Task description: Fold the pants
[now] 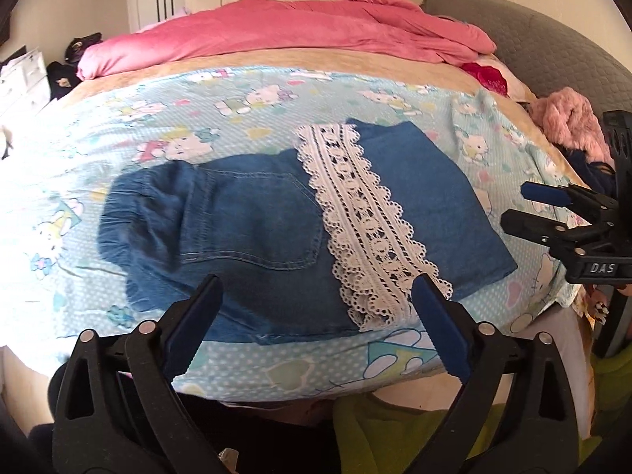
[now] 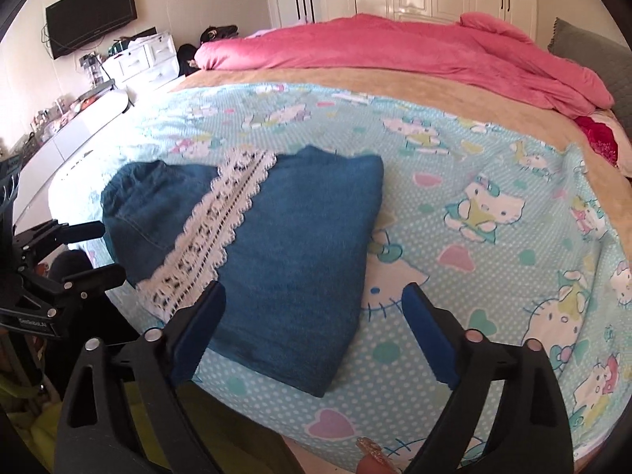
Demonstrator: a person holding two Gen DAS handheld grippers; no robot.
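Left wrist view: folded denim pants [image 1: 276, 229] lie flat on the cartoon-cat sheet [image 1: 118, 126], centre frame, a white lace band [image 1: 367, 221] running from 12 toward 6 o'clock across them. Waistband end bunched at 9 o'clock, back pocket visible. Left gripper [image 1: 316, 296] sits at 6 o'clock, jaws spread wide, holding nothing; the pants' near edge and the lace's lower end fall between and just beyond the blue pads [image 1: 438, 316]; contact can't be judged. Right gripper [image 1: 525, 205] enters at 3 o'clock, jaws parted, empty, just beside the pants' right edge, apart from it. Pink duvet [image 1: 296, 27] at 12 o'clock.

Right wrist view: pants [image 2: 284, 245] lie from centre toward 9 o'clock, folded edge toward 3 o'clock. Right gripper [image 2: 312, 308] at 6 o'clock, wide open, empty; its left pad [image 2: 197, 328] overlaps the pants' near edge, the other finger is over bare sheet [image 2: 493, 181]. Left gripper [image 2: 102, 249] at 9 o'clock, open, tips near the waistband end. Duvet [image 2: 395, 47] at 12 o'clock.
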